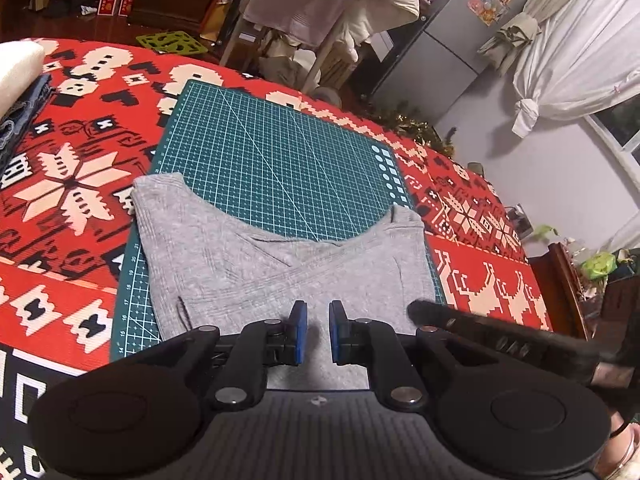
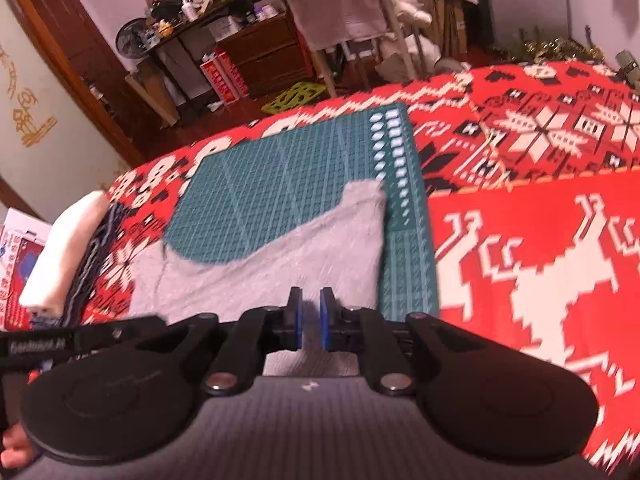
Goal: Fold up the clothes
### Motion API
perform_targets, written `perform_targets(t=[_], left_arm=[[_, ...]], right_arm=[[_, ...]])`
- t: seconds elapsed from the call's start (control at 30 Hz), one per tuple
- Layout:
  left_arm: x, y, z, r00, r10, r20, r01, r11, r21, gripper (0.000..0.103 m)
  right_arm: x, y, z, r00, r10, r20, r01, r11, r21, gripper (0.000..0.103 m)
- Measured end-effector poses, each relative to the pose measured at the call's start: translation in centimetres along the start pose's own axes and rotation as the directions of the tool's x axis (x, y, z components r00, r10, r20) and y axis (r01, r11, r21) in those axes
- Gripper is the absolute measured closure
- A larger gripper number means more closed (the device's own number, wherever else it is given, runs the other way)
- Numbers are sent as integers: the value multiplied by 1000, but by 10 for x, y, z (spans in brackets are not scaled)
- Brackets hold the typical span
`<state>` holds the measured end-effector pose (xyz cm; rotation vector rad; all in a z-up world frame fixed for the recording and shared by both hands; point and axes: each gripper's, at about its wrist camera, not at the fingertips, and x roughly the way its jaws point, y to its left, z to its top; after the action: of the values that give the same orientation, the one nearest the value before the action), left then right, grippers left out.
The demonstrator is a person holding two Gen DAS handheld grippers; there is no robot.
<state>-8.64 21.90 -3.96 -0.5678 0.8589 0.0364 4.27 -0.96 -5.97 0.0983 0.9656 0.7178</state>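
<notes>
Grey top [image 1: 280, 276] on green cutting mat [image 1: 272, 152]

**Cluttered room rings a red-patterned table**

A red, white and black patterned cloth [image 1: 492, 280] fills the lower frame. At upper right, white curtains [image 1: 576, 64], knotted, hang beside a window [image 1: 624, 128], next to a magnet-covered refrigerator [image 1: 460, 28]. Upper centre, pale laundry drapes a wooden rack [image 1: 320, 4]. A dark wooden dresser [image 2: 264, 52] stands on reddish-brown flooring [image 1: 60, 24].
</notes>
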Motion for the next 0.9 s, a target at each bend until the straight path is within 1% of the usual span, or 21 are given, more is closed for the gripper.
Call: perform_targets(t=[0.07, 0.23, 0.33, 0.43, 0.53, 0.73, 0.83, 0.9], left_arm=[[2, -1, -1, 1000, -4, -13, 4, 1000, 1, 92], [4, -3, -3, 999, -14, -30, 14, 1000, 8, 92], [4, -4, -4, 999, -19, -35, 19, 1000, 13, 92], [5, -4, -4, 999, -21, -39, 21, 1000, 13, 92], [5, -3, -3, 999, -20, -40, 20, 1000, 9, 92], [7, -3, -4, 998, -28, -51, 28, 1000, 7, 92], [8, -6, -6, 997, -44, -70, 45, 999, 12, 92], [9, -9, -8, 995, -55, -85, 57, 998, 20, 96]], right_arm=[[4, 6, -7, 1000, -19, -24, 19, 999, -30, 94], [-8, 10, -10, 1000, -22, -3, 22, 999, -29, 93], [-16, 3, -10, 999, -45, 26, 45, 999, 2, 92], [-9, -8, -10, 999, -52, -7, 53, 998, 40, 92], [-5, -12, -12, 998, -51, -28, 52, 997, 48, 92], [-15, -14, -6, 999, -27, 23, 26, 997, 68, 91], [-15, -7, -10, 1000, -16, -5, 16, 998, 52, 91], [-17, 2, -15, 1000, -7, -18, 7, 1000, 28, 91]])
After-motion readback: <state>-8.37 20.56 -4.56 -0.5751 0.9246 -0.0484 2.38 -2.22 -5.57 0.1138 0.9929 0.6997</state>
